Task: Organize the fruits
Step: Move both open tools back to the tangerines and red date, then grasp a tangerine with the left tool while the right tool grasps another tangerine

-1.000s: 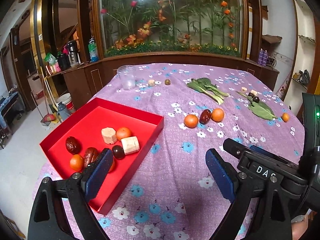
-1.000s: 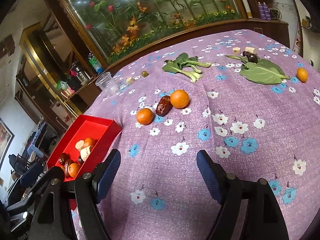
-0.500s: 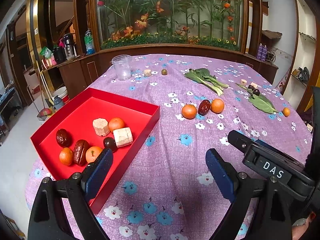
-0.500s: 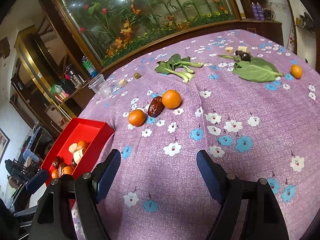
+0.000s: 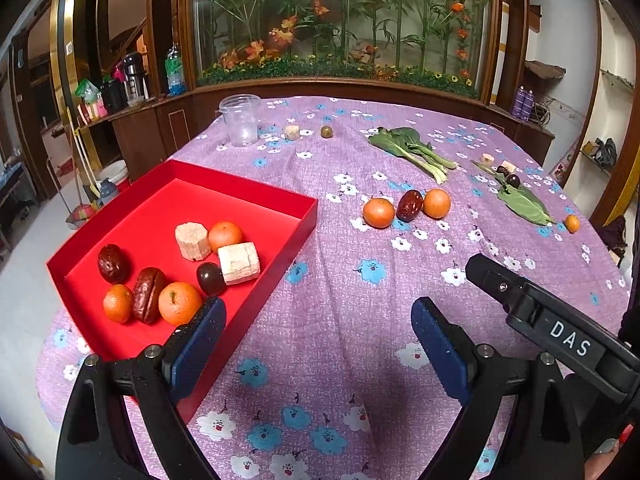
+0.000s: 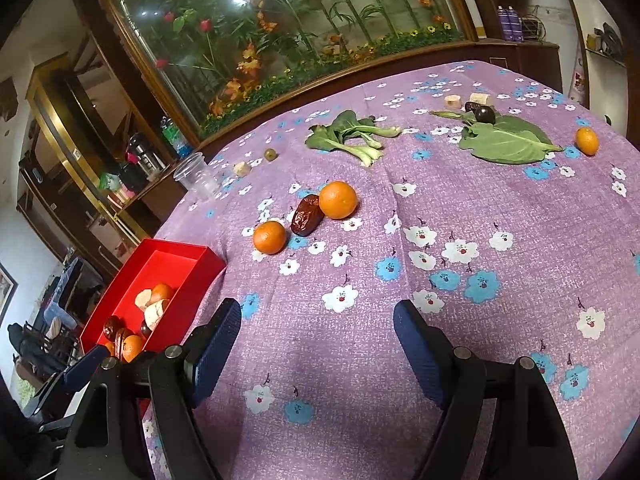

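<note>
Hovering above the purple flowered worktop (image 6: 500, 208), both tools are empty: the left gripper (image 5: 318, 336) and the right gripper (image 6: 318, 332) each hold their jaws wide apart with only cloth between them.

The red tray (image 5: 248, 184) sits at about 10 o'clock from the left gripper, already holding several tangerines, red dates, a dark plum and two pale cut chunks. Out on the cloth, at about 12 o'clock from the right gripper, a red date (image 6: 306, 220) lies between two tangerines (image 6: 338, 199), touching the farther one and just beside the nearer. Farther off, toward 1 o'clock, another tangerine (image 6: 587, 141) rests beside a large green leaf (image 6: 508, 140), with a dark plum (image 6: 485, 114) at the leaf's far edge.

My judgement is that the middle cluster is the likely next target, and its tightness is the hazard. Closing on the date could nudge either round neighbour and send it rolling across the cloth, perhaps off the edge. Pinching a tangerine off-centre may squirt it loose. Bok choy (image 6: 352, 136) and the leaf are not fruit and should stay out.
</note>
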Motion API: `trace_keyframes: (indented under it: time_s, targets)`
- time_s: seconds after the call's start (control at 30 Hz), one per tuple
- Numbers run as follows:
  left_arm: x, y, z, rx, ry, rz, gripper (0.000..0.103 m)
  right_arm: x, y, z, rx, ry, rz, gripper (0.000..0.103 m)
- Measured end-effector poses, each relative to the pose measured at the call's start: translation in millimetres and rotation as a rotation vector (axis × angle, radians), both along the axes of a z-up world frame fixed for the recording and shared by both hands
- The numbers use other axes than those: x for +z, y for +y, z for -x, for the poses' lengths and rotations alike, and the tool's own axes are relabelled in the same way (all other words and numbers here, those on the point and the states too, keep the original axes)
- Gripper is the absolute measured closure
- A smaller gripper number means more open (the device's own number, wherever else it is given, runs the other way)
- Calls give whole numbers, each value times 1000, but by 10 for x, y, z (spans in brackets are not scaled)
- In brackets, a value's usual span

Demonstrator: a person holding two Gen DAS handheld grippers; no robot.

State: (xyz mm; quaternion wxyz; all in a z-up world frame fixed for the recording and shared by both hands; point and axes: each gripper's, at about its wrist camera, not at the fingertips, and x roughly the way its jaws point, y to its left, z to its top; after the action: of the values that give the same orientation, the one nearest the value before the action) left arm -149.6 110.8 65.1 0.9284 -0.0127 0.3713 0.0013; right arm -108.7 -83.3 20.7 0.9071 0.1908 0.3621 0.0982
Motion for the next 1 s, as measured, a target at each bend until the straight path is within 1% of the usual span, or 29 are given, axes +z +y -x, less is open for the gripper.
trace_keyframes:
  time_s: [0.1, 0.2, 0.33, 0.4, 0.47, 0.5, 0.53, 0.57, 0.6, 0.63, 0.67, 0.8, 0.87, 1.0]
  targets:
    - [8, 44, -12, -14, -2, 33, 10, -3, -32, -9, 16, 3, -22, 19]
    - [30, 89, -47, -31, -15, 56, 10, -20, -96, -72, 35, 31, -34, 19]
    - [82, 172, -181, -49, -23, 92, 10, 33, -192, -278, 60, 56, 12, 19]
    - [100, 200, -297, -60, -12, 116, 10, 74, -216, -474, 94, 68, 43, 19]
    - [116, 200, -415, -75, -4, 136, 10, 128, -199, -656, 126, 49, 92, 21]
    - [120, 183, -483, -94, 0, 147, 16, 147, -175, -742, 141, 36, 122, 23]
    - [124, 149, -535, -114, 4, 152, 28, 156, -162, -829, 148, 26, 146, 29]
    - [117, 104, -598, -137, 9, 152, 33, 152, -144, -939, 153, 24, 163, 33]
    - [104, 53, -673, -159, 16, 150, 40, 129, -139, -1023, 157, 31, 163, 36]
    - [75, -9, -772, -178, 26, 144, 43, 100, -134, -1110, 159, 42, 158, 40]
    - [45, -51, -850, -186, 36, 138, 43, 63, -130, -1189, 156, 51, 157, 43]
    - [-135, -168, -1212, -198, 99, 136, 44, -96, -102, -1410, 153, 80, 147, 43]
    - [-229, -207, -1350, -205, 124, 136, 44, -162, -92, -1469, 160, 91, 134, 43]
    - [-392, -245, -1584, -223, 174, 151, 44, -218, -41, -1547, 181, 95, 142, 43]
